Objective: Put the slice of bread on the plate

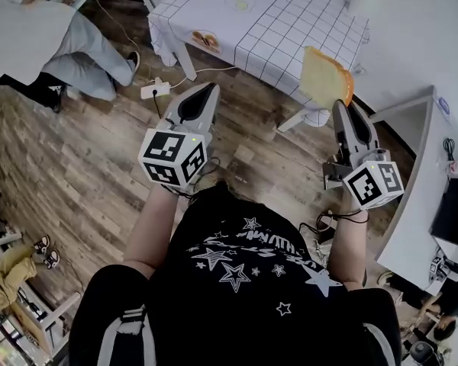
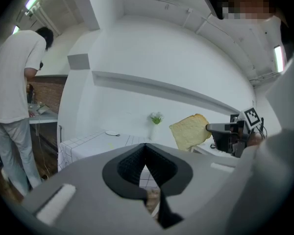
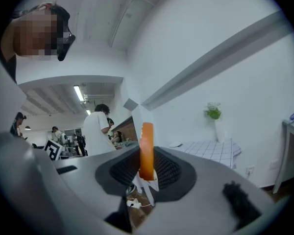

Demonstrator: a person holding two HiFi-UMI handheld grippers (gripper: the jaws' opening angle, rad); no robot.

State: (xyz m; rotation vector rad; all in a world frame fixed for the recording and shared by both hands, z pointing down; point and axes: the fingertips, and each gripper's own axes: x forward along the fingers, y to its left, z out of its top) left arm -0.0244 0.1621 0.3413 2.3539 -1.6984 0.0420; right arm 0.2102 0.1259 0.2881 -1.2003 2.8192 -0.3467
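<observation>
The slice of bread was not yet on the plate: it stood on edge in the air, at about 1 o'clock in the head view, its lower crust pinched between the jaws of the right gripper. The right gripper view showed those jaws pressing the slice from both sides, the orange crust rising straight up from between them. The left gripper, at about 11 o'clock from the person's chest, had its jaws together with nothing between them. Beyond both tools, from 12 to 1 o'clock, lay the table with a checked cloth. In the left gripper view a small pale plate sat on it at roughly 9 o'clock from a vase holding a green sprig. Another person in white stood off at 9 o'clock in that view, well apart from the table. The carry probably wanted the grip kept just as firm as it was, since soft bread would tear or sag if squeezed harder. The slice should be tipped flat only once over the plate, then lowered until its face touched before the jaws let go. The vase stood near enough to be worth steering around.
</observation>
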